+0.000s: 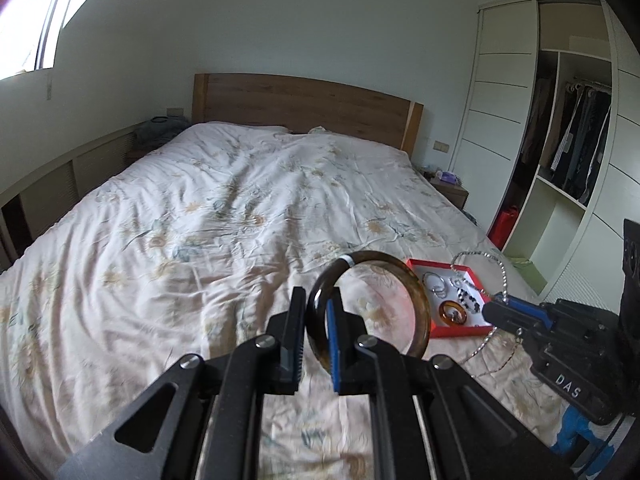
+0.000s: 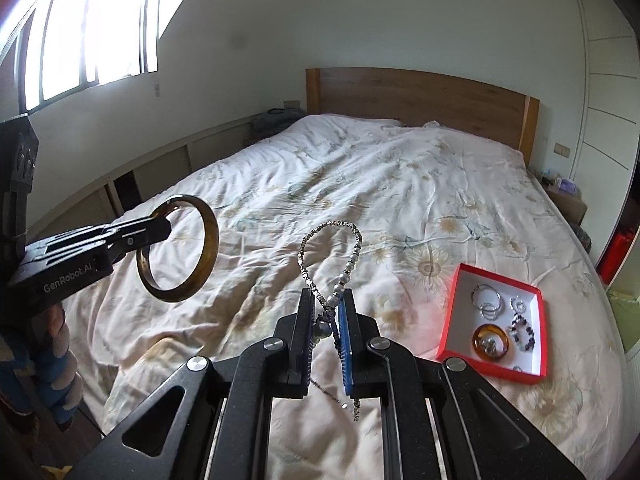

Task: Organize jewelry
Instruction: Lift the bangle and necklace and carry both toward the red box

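Glossy amber bangle clamped in left gripper; beaded silver necklace loops from right gripper's pinch.

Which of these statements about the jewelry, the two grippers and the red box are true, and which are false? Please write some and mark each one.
1. The left gripper holds a brown bangle. True.
2. The right gripper is empty. False: it is shut on a beaded necklace.
3. The red box lies on the bed. True.
4. The red box is empty. False: rings and bracelets lie in it, among them a small amber bangle.
5. Both held pieces are above the bedcover. True.
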The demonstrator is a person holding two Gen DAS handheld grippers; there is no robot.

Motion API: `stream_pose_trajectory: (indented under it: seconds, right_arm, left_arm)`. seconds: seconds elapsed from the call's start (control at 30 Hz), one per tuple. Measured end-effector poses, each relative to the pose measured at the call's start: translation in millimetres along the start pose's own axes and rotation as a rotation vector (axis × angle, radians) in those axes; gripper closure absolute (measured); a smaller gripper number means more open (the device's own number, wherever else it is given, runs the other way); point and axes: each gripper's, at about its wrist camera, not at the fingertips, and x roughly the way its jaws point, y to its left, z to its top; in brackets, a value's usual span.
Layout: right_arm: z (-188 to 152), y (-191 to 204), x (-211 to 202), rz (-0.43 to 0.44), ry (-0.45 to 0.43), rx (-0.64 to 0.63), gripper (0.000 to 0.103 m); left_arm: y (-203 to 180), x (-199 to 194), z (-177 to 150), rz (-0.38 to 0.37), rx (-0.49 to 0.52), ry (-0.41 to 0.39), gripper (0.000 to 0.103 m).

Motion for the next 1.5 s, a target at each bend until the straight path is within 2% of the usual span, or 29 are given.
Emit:
stream_pose_trajectory:
  seconds: [0.17, 0.37, 0.77, 1.07, 1.37, 1.5]
  right_arm:
    - [-12, 0, -26, -0.001, -0.023, 0.011, 0.091]
    - [-26, -16, -56, -0.015, -0.056, 0.043, 0.091]
    - [-56, -72, -102, -0.057, -0.104, 0.143, 0.091]
    - [-73, -124, -108, -0.090, -0.115, 0.216, 0.091]
    - [-91, -192, -98, -0.148, -0.085, 0.319, 0.091]
    - [-99, -218, -88, -0.171, -0.063, 0.351, 0.091]
  left_arm:
    - [-13, -24, -17, 0.004, 0.013, 0.005, 0.094]
    - [-47, -43, -26, -0.011, 0.076, -0.006, 0.094]
    - [-123, -45, -35, -0.054, 0.189, 0.018, 0.094]
    - [-181, -11, -37, -0.070, 0.286, 0.079, 0.094]
    - [-246, 50, -44, -0.129, 0.375, 0.174, 0.094]
    - [-264, 78, -49, -0.148, 0.391, 0.215, 0.094]
